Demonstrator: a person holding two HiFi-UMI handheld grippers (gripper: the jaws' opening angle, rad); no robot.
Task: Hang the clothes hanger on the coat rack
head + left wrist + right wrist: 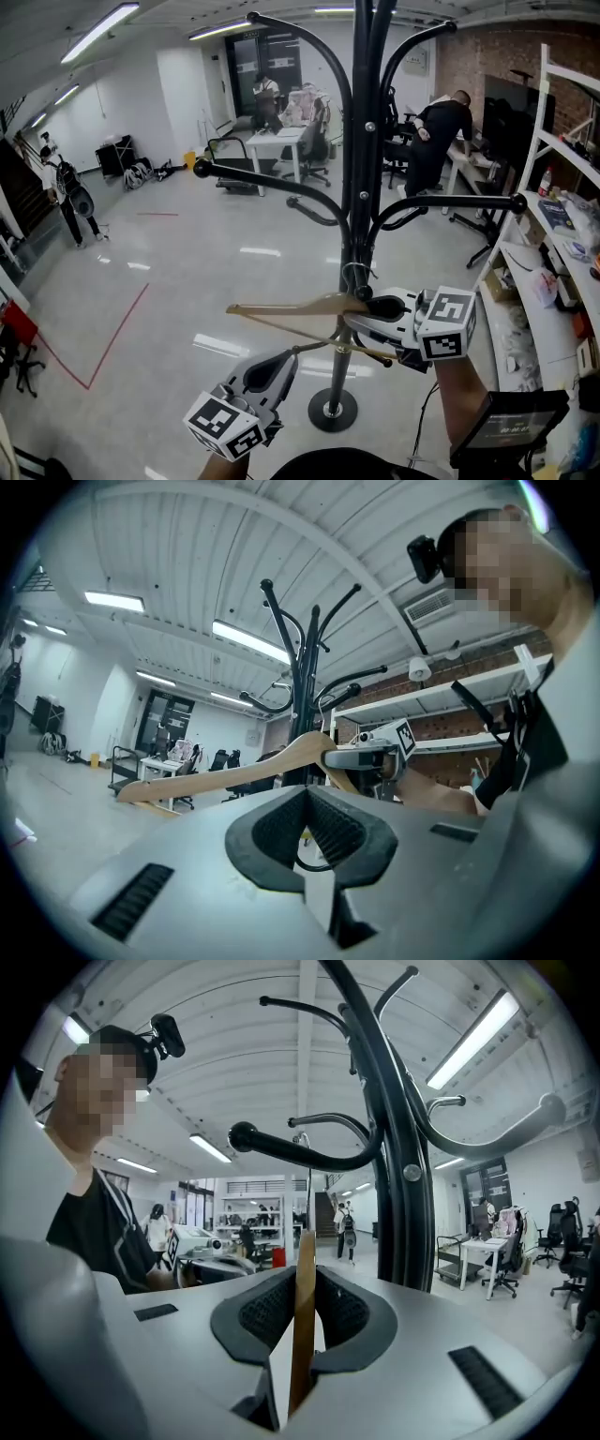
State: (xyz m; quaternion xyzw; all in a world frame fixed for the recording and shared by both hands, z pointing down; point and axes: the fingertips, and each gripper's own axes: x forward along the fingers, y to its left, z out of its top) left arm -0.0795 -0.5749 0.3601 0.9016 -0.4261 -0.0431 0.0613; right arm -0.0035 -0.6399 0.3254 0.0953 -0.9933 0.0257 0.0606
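Note:
A wooden clothes hanger [281, 309] hangs level in front of the black coat rack [361, 141], close to its pole. My right gripper [361, 307] is shut on the hanger's middle, seen edge-on between the pads [303, 1316]. The hanger's wire hook [353, 278] stands against the pole, below the rack's arms. In the right gripper view a ball-tipped rack arm [242, 1135] curves just above the hook. My left gripper [286, 361] sits lower left, just under the hanger's bottom bar, shut with nothing seen between its pads [307, 794]. From it the hanger [216, 772] shows ahead.
The rack's round base [331, 410] stands on the glossy floor right in front of me. White shelves [553, 253] with clutter run along the right. A person [436, 141] bends at a desk behind; another [66, 197] stands far left. Red tape [112, 342] marks the floor.

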